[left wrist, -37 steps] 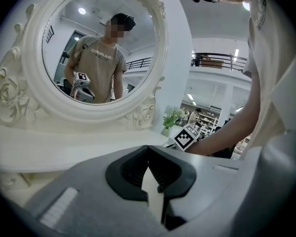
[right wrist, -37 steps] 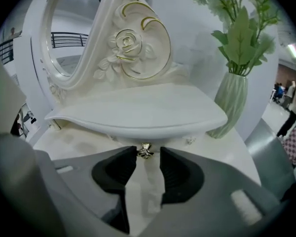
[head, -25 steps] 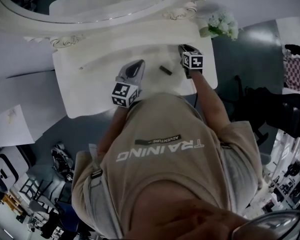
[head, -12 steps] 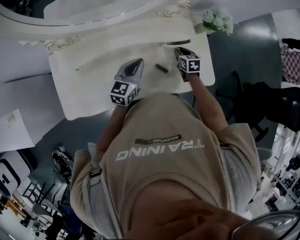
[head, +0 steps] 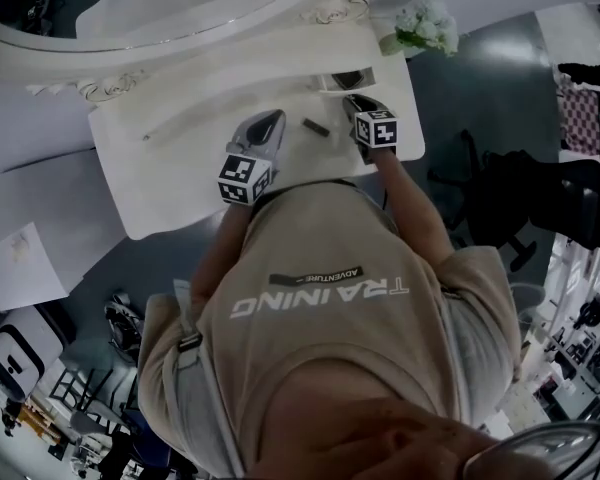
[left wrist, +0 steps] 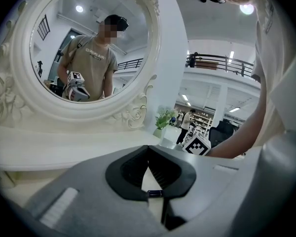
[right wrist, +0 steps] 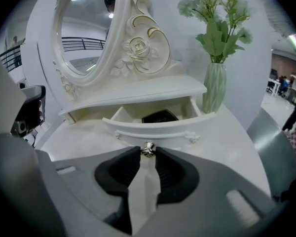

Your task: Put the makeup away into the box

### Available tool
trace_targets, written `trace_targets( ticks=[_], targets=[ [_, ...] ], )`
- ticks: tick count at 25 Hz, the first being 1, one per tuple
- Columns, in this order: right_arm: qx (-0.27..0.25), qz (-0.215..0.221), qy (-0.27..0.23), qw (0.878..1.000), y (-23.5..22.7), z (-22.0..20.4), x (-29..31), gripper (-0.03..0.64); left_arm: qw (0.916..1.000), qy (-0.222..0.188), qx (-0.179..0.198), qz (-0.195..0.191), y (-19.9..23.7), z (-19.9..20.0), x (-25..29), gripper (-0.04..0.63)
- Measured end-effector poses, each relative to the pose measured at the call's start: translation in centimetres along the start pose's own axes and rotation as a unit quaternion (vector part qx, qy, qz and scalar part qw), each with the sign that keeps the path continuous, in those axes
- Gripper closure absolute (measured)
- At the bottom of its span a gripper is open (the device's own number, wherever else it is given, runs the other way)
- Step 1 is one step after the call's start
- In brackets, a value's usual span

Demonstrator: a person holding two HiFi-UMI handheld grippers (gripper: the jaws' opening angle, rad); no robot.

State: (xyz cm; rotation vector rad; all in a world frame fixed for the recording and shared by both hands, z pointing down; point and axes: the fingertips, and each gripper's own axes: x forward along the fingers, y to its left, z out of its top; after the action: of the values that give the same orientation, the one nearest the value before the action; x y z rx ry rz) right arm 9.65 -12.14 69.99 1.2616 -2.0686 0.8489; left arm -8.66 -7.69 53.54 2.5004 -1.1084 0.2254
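Now drawer seemingly further out, right hand-held gripper tight on its knob, left hand-held gripper closed.

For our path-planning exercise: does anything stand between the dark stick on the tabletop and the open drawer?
The drawer is open and uncovered. Only the right gripper, jaws clamped on its knob, sits at the front edge. The dark stick lies left of it, so the way looks clear.

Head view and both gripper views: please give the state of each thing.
Drawer: open, black case inside.
Right gripper: shut on the knob.
Left gripper: shut.
Dark stick: lying loose on the table.
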Motion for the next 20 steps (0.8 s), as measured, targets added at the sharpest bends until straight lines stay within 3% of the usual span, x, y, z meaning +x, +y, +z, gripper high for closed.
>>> trace_targets(
  ticks=[20],
  targets=[
    [-0.006,0.011,0.003,1.000,0.1,-1.1,-0.8,0.512,0.9998,0.001,-0.004,0.021,-0.6,0.1,-1.4,0.589]
  ],
)
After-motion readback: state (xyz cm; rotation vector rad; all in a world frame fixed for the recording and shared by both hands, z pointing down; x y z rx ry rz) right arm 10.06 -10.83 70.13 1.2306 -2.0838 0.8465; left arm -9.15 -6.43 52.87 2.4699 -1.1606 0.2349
